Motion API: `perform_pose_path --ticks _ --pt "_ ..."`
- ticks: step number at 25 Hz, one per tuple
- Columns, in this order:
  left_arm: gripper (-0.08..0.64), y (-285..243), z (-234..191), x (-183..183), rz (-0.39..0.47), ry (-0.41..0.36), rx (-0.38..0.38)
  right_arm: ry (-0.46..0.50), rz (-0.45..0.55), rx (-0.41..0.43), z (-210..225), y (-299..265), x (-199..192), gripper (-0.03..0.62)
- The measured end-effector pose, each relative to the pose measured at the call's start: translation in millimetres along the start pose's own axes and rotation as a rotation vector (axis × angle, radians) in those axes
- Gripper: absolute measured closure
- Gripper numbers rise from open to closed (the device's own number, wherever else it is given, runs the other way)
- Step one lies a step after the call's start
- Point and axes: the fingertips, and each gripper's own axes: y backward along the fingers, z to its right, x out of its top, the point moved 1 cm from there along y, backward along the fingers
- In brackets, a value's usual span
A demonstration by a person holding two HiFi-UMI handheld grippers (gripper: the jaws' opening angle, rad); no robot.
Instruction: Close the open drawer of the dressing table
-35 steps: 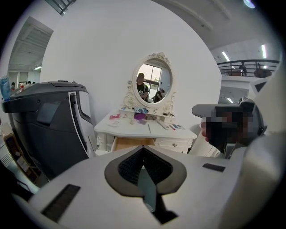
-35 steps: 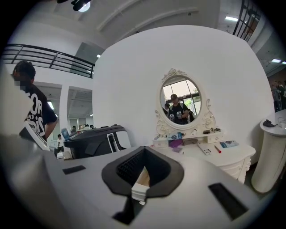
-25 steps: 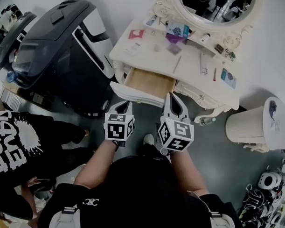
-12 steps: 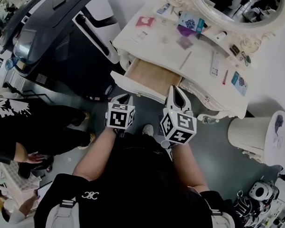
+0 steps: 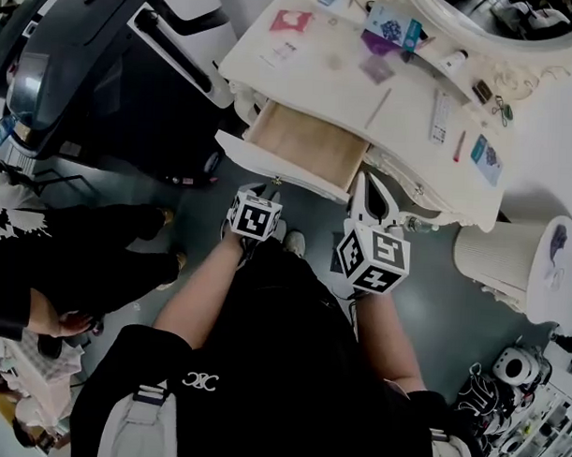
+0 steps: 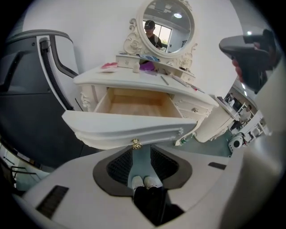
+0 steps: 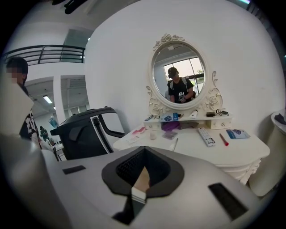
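Grey, ribbed pads line the left claw (image 6: 142, 151), whose jaws stand a moderate gap apart with nothing between them. Its tips sit just under the small gold knob (image 6: 136, 143) at the middle of the drawer front (image 6: 129, 127); I cannot tell whether they touch it. The drawer (image 5: 308, 144) is pulled well out of the dressing table, its pale wood floor bare. Its front runs crosswise to the claw, so the closing push should go straight ahead, away from the person. The right claw (image 7: 142, 172) is drawn almost together, showing only a sliver, and holds nothing. It hangs off the drawer's right corner and looks over the counter (image 7: 196, 145). The left claw is nearer the drawer front.
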Motion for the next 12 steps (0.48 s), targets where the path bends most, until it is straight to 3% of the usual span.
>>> perform_pose_path --ticks 3,12 --pt "0.449 -27 -4 -7 -0.045 -0.029 -0.003 0.007 -0.021 -0.046 16 3 -4 0.584" --pt "0.451 -65 -13 -10 -0.059 -0.051 0.068 -0.022 -0.047 -0.158 46 23 -15 0.584"
